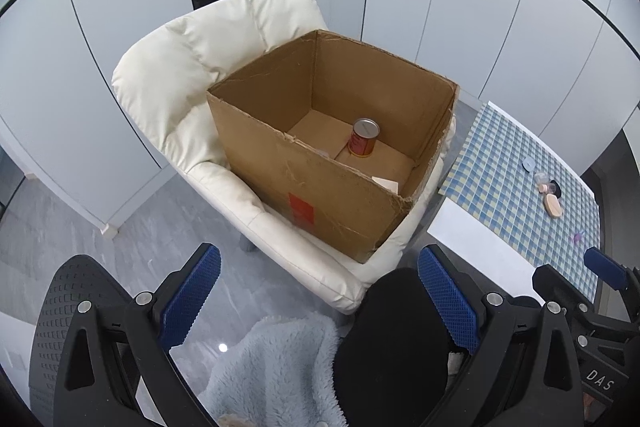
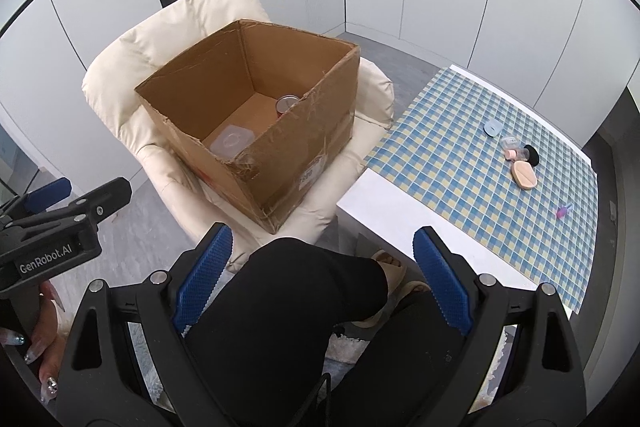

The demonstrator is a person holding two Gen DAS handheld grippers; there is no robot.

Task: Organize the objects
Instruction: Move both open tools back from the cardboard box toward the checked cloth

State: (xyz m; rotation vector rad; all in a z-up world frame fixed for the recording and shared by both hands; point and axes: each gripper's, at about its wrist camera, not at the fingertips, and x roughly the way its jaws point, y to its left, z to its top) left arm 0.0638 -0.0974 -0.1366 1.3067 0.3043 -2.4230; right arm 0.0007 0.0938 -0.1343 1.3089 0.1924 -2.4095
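Observation:
An open cardboard box (image 1: 320,195) (image 2: 288,163) stands on a cream armchair (image 1: 192,75) (image 2: 132,67). Inside it a red can (image 1: 363,139) stands upright; only its top (image 2: 286,104) shows in the right wrist view, near a clear plastic lid (image 2: 231,141). On the checked tablecloth (image 1: 508,167) (image 2: 460,155) lie small items: a beige sponge (image 2: 525,175), a black puff (image 2: 532,154), a blue disc (image 2: 493,127), a small jar (image 2: 510,143). My left gripper (image 1: 320,301) is open and empty, short of the box. My right gripper (image 2: 322,281) is open and empty above a black-clad knee.
A tiny pink-purple piece (image 2: 562,211) lies on the cloth near the table's right side. A fluffy light-blue rug (image 1: 276,367) lies on the grey floor. White cabinet walls stand behind the chair. The table's white edge (image 2: 372,203) is right of the chair.

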